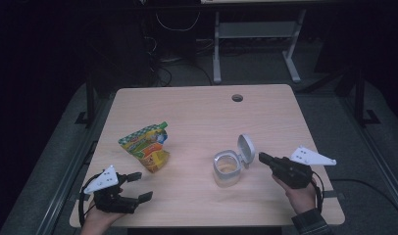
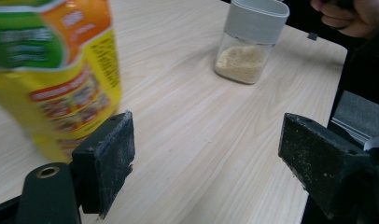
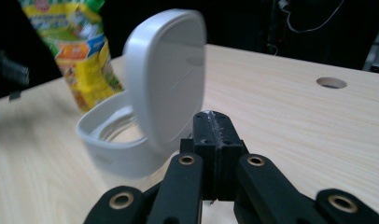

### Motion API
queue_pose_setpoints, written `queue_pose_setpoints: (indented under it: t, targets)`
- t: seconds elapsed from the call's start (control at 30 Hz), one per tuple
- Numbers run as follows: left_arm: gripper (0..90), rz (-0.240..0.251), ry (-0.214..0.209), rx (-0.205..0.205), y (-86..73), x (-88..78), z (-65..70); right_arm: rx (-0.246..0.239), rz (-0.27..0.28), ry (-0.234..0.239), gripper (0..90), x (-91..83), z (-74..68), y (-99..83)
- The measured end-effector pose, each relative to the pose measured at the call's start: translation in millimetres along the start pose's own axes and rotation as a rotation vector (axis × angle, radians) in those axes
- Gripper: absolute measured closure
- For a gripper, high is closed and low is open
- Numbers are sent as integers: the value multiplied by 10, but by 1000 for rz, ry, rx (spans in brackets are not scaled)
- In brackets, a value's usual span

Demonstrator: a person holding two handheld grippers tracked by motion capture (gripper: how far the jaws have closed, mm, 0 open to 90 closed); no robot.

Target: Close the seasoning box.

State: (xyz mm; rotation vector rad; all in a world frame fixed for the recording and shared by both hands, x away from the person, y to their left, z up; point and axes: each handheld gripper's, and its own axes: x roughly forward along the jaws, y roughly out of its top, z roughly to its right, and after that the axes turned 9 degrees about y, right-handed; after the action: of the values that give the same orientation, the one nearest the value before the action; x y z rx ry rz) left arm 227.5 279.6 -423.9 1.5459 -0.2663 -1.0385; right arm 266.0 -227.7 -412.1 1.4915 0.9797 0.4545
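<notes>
On the table (image 1: 197, 112) we see a yellow-and-green snack pouch (image 1: 147, 146) standing left of centre and a clear jar (image 1: 226, 169) with a grey collar right of centre, its hinged lid (image 1: 246, 147) flipped up. Some pale, grainy stuff lies in the bottom of the jar.

Near the front left corner, the left gripper (image 1: 139, 187) has its fingers (image 2: 106, 161) spread wide with nothing between them. In the left gripper view the pouch stands just beyond the left finger, and we judge them apart, though blur on the pouch makes that hard to confirm.

At the right, the right gripper (image 1: 262, 157) points toward the jar with its fingers (image 3: 214, 140) pressed together on nothing. In the right gripper view their tips sit just beside the raised lid; we cannot tell whether they touch it.
</notes>
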Motion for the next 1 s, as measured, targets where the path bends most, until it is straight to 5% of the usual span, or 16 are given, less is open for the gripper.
queue_pose_setpoints:
  t: [0.2, 0.5, 1.0]
  targets:
    - [174, -38, -30, 17, -28, 141, 84, 39, 34, 7, 897, 79, 77, 32]
    - [167, -55, -44, 27, -34, 186, 117, 19, 36, 30, 897, 258, 19, 71]
    - [166, -74, -51, 26, -46, 208, 115, 2, 47, 75, 897, 286, -97, 101]
